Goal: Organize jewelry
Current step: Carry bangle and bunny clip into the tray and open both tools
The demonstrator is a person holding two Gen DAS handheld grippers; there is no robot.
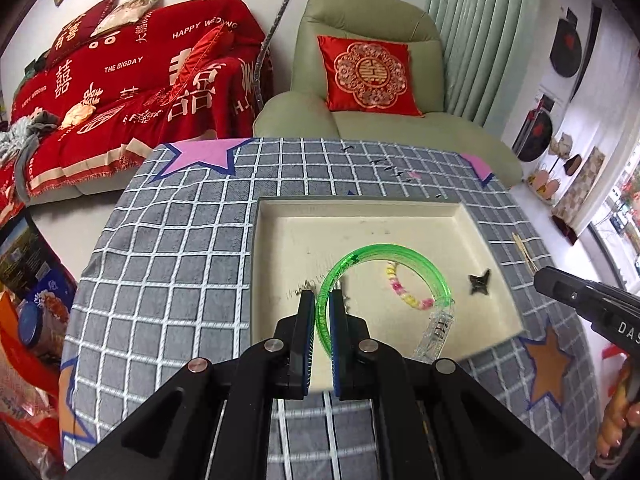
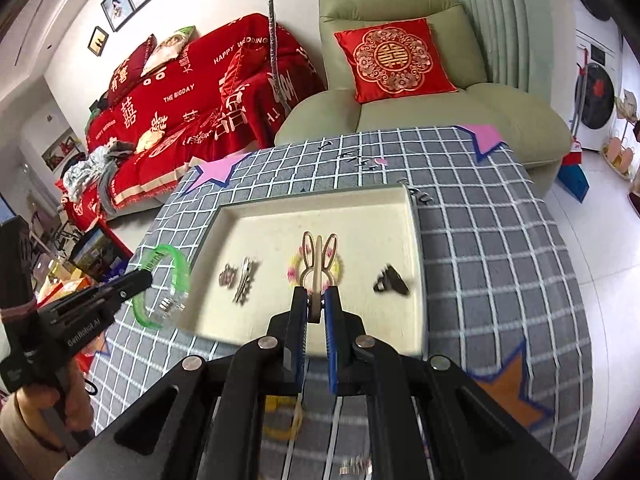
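Left gripper (image 1: 321,294) jaws pinched on green bangle (image 1: 384,254), held above tray (image 1: 280,216) near its front-left corner; right gripper (image 2: 316,290) jaws clamped on gold bunny hair clip (image 2: 319,258) over tray centre; beaded bracelet (image 1: 404,290) and dark clip (image 1: 480,282) lie inside tray on checkered surface (image 1: 180,240).

Bright, even daylight in both views, seemingly from the window side at far right, where the edge washes out; shadows on the checked cloth (image 1: 168,264) are soft, and there's no hard glare on the cream tray (image 1: 280,216). Heavy fisheye: grid lines bow, corners vignette to black, room edges smear. Motion blur hits the nearer tray rim, the dark clip (image 2: 391,280) and silver pieces (image 2: 240,276) in the right wrist view, while the green bangle (image 1: 384,256) stays fairly sharp in the left wrist view and the sofa background is crisp.
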